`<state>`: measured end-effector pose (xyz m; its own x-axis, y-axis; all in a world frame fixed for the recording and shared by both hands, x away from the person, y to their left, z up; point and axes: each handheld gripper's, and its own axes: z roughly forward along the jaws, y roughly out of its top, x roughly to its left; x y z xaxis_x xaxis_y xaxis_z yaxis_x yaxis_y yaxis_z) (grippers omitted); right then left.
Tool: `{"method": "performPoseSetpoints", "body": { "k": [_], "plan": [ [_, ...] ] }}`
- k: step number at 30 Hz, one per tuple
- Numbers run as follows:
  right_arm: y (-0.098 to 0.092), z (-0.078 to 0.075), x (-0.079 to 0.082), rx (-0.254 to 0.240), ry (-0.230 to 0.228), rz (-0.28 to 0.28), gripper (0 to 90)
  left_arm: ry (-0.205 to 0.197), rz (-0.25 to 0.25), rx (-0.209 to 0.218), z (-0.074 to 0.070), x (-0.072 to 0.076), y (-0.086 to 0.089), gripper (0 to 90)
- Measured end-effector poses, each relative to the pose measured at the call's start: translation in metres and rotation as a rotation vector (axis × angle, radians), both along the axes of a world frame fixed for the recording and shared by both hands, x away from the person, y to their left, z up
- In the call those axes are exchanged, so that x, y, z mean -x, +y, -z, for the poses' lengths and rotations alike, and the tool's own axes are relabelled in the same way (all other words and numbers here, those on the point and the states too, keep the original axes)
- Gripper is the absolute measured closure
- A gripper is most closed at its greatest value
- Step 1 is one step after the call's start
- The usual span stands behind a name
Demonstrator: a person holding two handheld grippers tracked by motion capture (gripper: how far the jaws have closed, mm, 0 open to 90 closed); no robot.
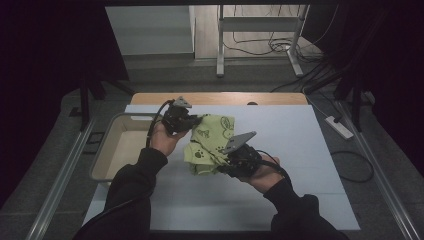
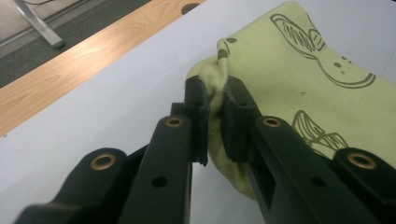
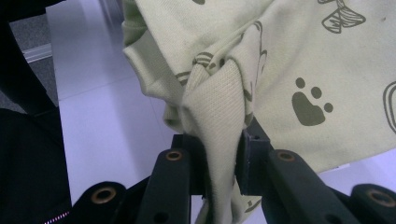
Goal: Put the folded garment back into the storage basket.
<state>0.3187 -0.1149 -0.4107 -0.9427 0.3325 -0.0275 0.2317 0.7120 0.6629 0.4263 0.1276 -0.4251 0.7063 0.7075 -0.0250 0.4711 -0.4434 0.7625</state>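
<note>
Left tool (image 1: 192, 121) pinched tight on a bunched corner of the green cloth (image 1: 212, 137); right tool (image 1: 231, 162) clamped on a folded edge. Cloth hangs between them above the desk (image 1: 300, 145), near centre. Long axis runs from the left tool at 11 o'clock to the right tool at 5 o'clock. Cloth slack and crumpled, so spreading likely means pulling the two apart along that line. Tray (image 1: 107, 150) at 9 o'clock.

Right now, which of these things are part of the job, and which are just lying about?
In the job:
- green printed cloth
- left claw, shut on the cloth
- right claw, shut on the cloth

Lying about:
- beige tray left of the white mat
- power strip on the floor
</note>
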Motion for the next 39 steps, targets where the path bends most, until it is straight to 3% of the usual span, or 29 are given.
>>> {"method": "performPoseSetpoints", "body": {
  "k": [39],
  "plan": [
    [0.072,-0.007,-0.016,-0.006,-0.025,-0.083,77.2,-0.018,-0.128,0.023,-0.013,0.004,0.076,81.6]
  ]
}}
